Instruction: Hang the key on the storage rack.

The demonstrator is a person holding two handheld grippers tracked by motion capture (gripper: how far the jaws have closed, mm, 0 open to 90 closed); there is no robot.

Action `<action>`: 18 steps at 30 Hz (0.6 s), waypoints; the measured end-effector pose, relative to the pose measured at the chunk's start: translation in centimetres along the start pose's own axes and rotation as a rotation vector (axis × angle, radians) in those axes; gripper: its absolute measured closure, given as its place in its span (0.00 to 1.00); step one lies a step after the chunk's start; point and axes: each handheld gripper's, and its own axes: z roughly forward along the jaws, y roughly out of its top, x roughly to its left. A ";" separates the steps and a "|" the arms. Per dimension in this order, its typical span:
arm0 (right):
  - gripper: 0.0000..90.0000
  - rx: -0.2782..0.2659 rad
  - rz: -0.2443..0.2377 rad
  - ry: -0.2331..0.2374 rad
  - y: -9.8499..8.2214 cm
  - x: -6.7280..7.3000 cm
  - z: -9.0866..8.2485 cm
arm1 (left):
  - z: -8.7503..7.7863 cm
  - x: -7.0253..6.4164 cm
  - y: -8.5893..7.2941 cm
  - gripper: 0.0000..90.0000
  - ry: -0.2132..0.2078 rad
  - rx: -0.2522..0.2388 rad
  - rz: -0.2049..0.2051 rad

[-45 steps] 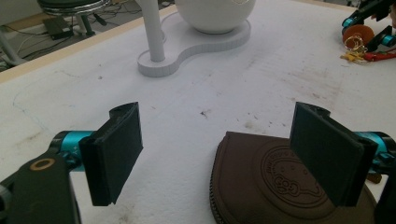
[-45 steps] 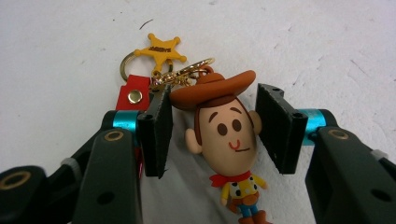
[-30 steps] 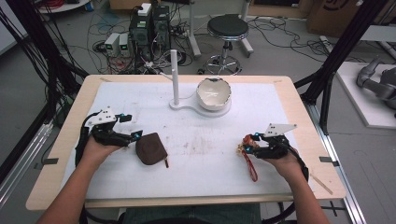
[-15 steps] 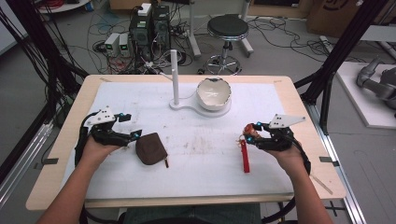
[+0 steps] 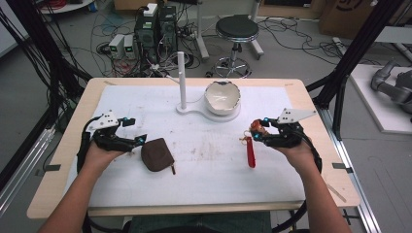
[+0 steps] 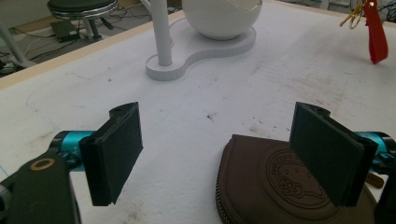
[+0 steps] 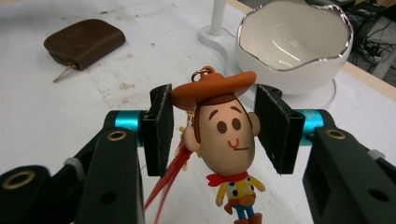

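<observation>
Right gripper has its jaws closed partway onto the head of a cowboy figurine keychain — pads pressing both sides of the head, figure upright, hat up, feet down toward the camera, face to the camera. In the high view the right gripper holds it lifted off the white mat, and the red strap hangs below the jaws, long axis running down toward the person. Left gripper is wide open with nothing between the jaws, sitting just left of a brown zip pouch; its right jaw hangs over the pouch's edge, contact unclear. The white bowl on its stand lies ahead of the right gripper, peg post beside it. Risk, as a guess: the head is rounded and smooth, so it could slip or rotate between the pads — the dangling strap could swing or drag and snag on the bowl rim.
</observation>
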 end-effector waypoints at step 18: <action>0.56 -0.032 -0.093 0.061 7.0 -0.7 2.5 | -0.2 -0.1 0.1 0.19 0.004 -0.002 0.006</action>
